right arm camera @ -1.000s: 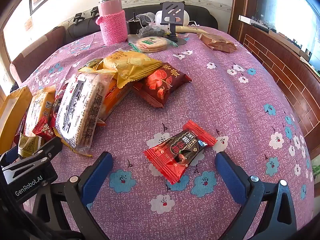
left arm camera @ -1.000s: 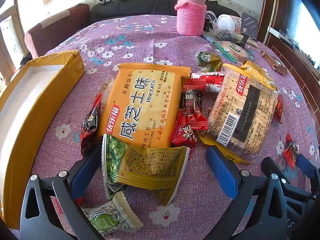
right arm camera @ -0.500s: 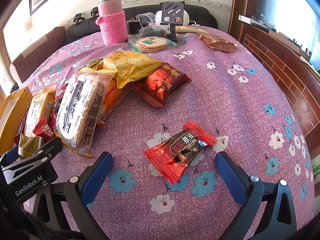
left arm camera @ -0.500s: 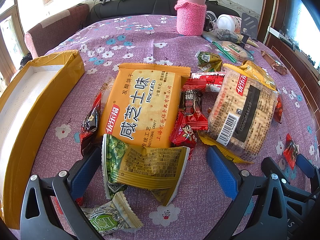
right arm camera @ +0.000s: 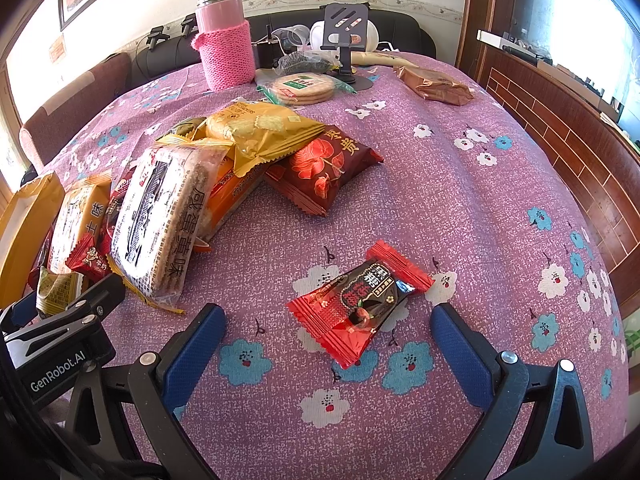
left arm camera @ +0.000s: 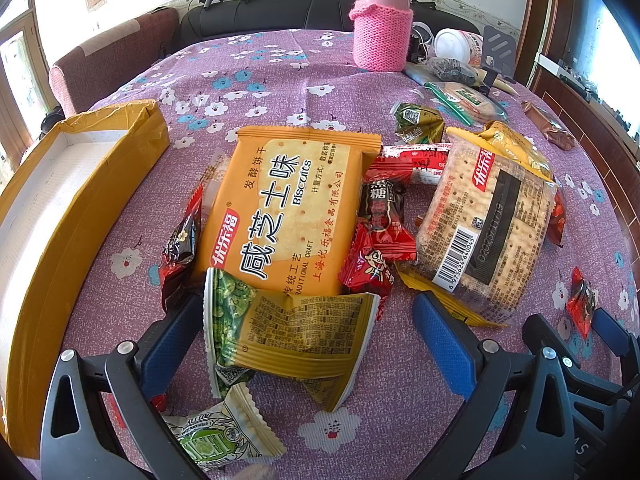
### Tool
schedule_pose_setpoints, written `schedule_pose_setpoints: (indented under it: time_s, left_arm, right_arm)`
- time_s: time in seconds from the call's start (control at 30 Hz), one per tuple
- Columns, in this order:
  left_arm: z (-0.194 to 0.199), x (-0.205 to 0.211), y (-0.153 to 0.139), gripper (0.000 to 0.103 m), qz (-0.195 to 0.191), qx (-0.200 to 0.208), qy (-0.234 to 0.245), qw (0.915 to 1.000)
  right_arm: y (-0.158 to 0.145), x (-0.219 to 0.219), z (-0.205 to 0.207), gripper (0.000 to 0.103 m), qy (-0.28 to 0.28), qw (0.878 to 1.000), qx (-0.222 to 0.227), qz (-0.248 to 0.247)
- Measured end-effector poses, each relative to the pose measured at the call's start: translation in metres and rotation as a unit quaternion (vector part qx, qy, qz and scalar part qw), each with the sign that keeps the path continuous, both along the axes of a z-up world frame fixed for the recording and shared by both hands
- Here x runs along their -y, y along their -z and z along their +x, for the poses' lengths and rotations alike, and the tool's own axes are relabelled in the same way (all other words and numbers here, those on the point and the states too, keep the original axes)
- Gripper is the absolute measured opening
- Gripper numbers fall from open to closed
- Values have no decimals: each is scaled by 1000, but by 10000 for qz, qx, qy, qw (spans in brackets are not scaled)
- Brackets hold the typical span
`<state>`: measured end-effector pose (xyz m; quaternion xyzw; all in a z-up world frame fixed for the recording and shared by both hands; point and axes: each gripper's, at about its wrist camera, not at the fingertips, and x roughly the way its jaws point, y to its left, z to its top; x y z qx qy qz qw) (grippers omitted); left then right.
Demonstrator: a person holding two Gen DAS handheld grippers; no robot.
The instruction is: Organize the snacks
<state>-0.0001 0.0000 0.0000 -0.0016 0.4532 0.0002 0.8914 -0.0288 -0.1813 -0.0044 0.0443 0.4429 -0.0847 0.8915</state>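
In the left wrist view my left gripper (left arm camera: pixel 306 328) is open around a yellow-and-green pea snack packet (left arm camera: pixel 288 332) that lies on the purple floral tablecloth. Beyond it lie a large orange biscuit pack (left arm camera: pixel 288 208), small red candies (left arm camera: pixel 378 228) and a clear cracker pack (left arm camera: pixel 488 224). An open yellow cardboard box (left arm camera: pixel 80 200) sits to the left. In the right wrist view my right gripper (right arm camera: pixel 328 340) is open around a red-and-black candy packet (right arm camera: pixel 360 300), without touching it. The left gripper's body (right arm camera: pixel 60 340) shows at the lower left there.
A pink knit-sleeved flask (right arm camera: pixel 226 40), a phone stand (right arm camera: pixel 346 40), round crackers (right arm camera: pixel 304 88) and a brown packet (right arm camera: pixel 436 84) stand at the table's far side. A dark red packet (right arm camera: pixel 324 164) and yellow cracker bag (right arm camera: pixel 260 128) top the pile. A lime packet (left arm camera: pixel 216 436) lies near me.
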Motion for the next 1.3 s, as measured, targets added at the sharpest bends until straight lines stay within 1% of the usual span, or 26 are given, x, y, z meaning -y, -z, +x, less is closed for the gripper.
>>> schedule_pose_setpoints:
  time_s: [1.17,1.23,1.3]
  left_arm:
    - [0,0,0,103,-1,-6,-43,10000]
    - [-1,0,0,103,15,-45,-127,9999]
    - [-4,-2,-2,103,15,-165,-186,9997]
  right_arm:
    - [0,0,0,103,2,10000,0,6]
    - [1,0,-2,103,4,10000,1,11]
    - [1,0,-2,103,6,10000,0,11]
